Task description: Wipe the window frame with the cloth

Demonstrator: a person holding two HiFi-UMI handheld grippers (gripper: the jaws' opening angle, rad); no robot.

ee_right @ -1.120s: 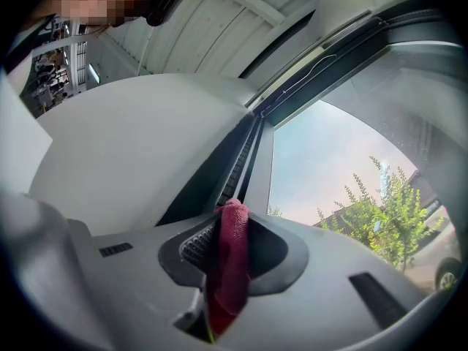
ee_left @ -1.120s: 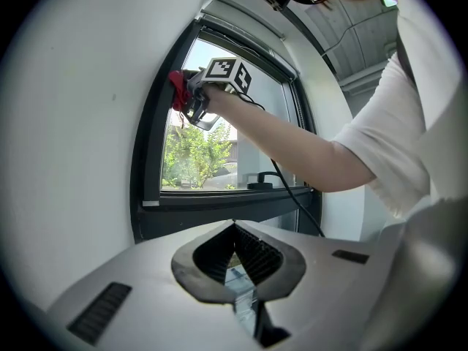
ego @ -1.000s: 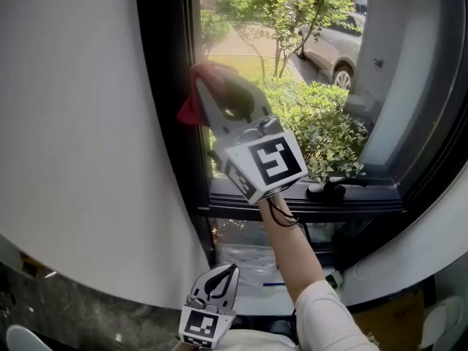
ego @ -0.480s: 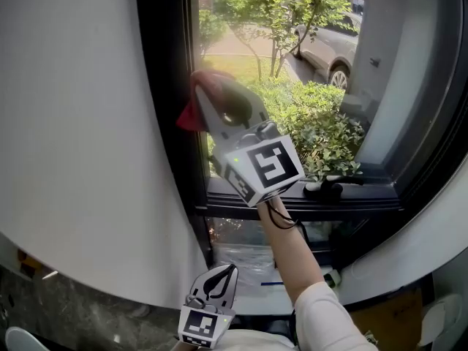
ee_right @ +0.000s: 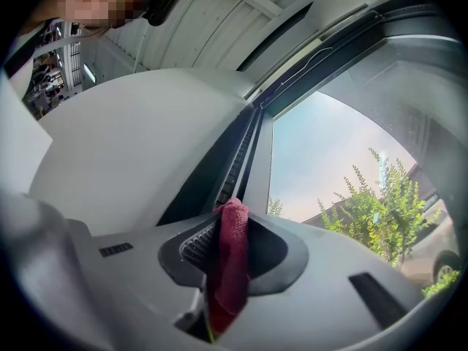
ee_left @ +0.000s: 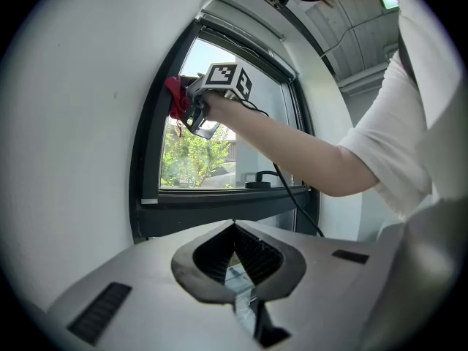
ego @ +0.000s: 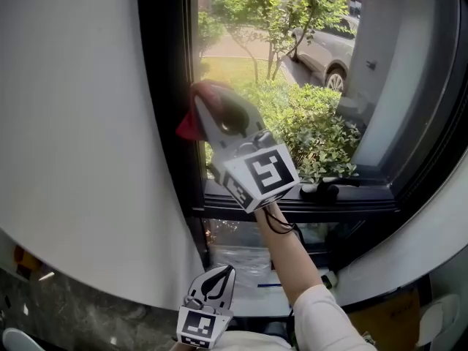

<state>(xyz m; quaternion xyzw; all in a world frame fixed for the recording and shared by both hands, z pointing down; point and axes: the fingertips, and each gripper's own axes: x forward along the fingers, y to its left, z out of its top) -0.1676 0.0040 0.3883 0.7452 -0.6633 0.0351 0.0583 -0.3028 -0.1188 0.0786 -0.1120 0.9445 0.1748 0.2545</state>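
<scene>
A red cloth (ego: 188,126) is clamped in my right gripper (ego: 200,92), which is raised against the black window frame's left upright (ego: 164,86). In the right gripper view the cloth (ee_right: 230,251) fills the gap between the jaws and points up along the frame's channel (ee_right: 235,159). From the left gripper view, the right gripper (ee_left: 191,102) and the cloth (ee_left: 174,97) press on the frame (ee_left: 146,145) high on its left side. My left gripper (ego: 216,282) hangs low near my body, shut with nothing in it, its tips (ee_left: 234,224) together.
A curved white wall (ego: 73,137) lies left of the frame. A black handle (ego: 325,189) sits on the sill (ego: 292,207). Behind the glass are shrubs (ego: 314,123) and a parked car (ego: 329,46). Clear plastic sheeting (ego: 241,258) lies under the sill.
The right gripper with the cloth has slid slightly down the frame's left upright. The left gripper has stayed where it was.
</scene>
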